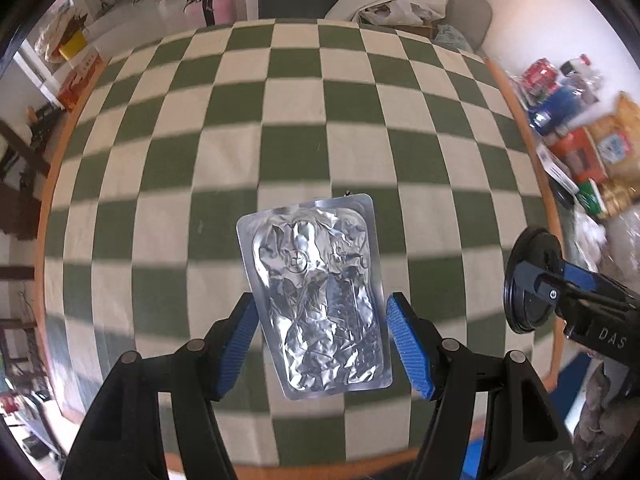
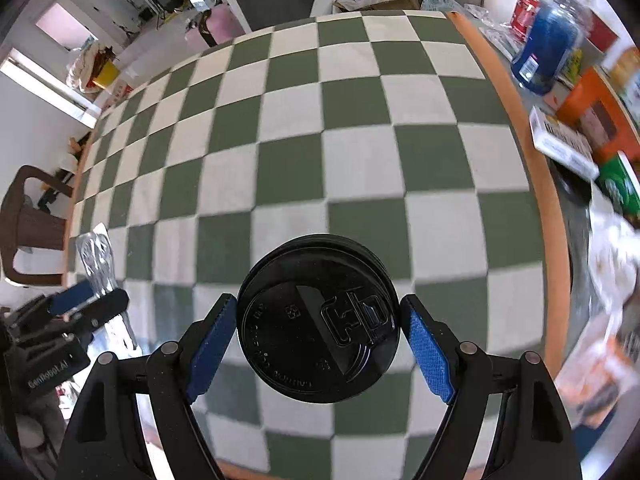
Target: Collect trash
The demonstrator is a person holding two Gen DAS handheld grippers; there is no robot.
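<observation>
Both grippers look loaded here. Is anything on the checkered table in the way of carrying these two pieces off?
Nothing visible. The left gripper holds the silver foil pack, the right gripper the black cup lid; the checkered tablecloth beneath shows nothing else on it. Clutter lies beyond the table's right edge; no bin is in view.

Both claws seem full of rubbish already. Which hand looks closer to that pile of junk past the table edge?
Probably the right gripper, holding the black lid: the pile lies on its side. The left gripper holds the foil pack farther away.

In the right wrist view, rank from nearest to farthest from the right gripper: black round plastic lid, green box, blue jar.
1. Black round plastic lid, between the right gripper pads.
2. Green box, off the table's right edge.
3. Blue jar, far upper right.
</observation>
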